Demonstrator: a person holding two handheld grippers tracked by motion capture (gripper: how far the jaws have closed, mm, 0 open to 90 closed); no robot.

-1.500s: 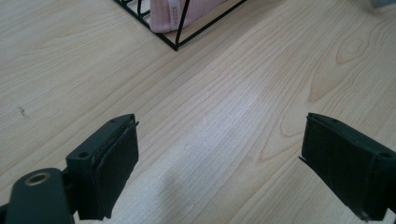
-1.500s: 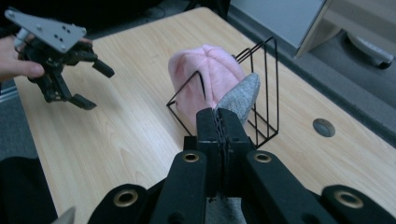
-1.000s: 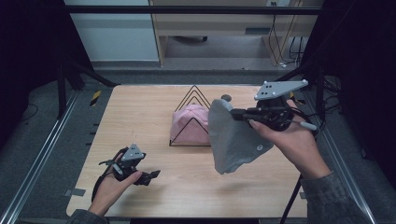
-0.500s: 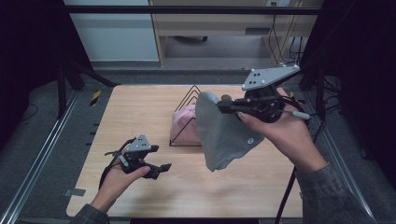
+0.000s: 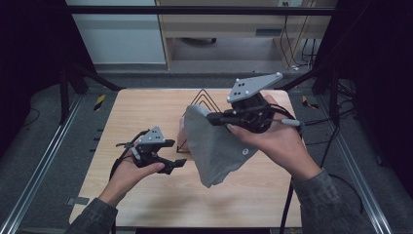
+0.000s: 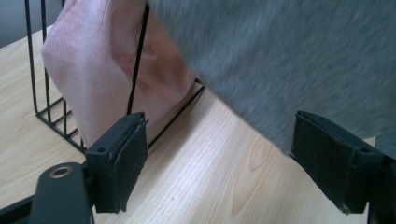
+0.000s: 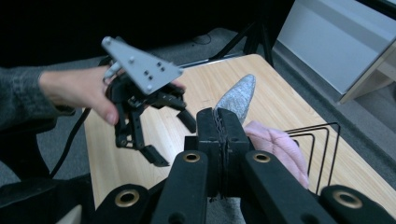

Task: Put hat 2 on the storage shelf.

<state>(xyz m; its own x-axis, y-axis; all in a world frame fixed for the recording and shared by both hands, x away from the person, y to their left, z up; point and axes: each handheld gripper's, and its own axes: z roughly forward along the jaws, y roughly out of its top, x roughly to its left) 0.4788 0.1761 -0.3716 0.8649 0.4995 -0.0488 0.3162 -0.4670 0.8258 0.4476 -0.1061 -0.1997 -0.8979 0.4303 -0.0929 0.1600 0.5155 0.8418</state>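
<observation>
Worktop: pale wood worktop point(image 5: 146, 204), dark floor around it.
Right gripper point(image 5: 210, 117): clenched on a top corner of the grey cloth point(image 5: 214, 148), which hangs clear above the worktop's middle.
Left gripper point(image 5: 173, 154): released, jaws just been closing, nothing between them, beside the cloth's edge.
Done: pink cloth point(image 5: 182, 134) already sits in the wire rack point(image 5: 200, 100) toward the far edge.
Left: grey cloth not yet racked.

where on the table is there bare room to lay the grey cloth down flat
The near strip of the table below the hanging grey cloth is bare, as is the far left corner beyond the left gripper. Around the wire rack with the pink cloth it is crowded.
</observation>
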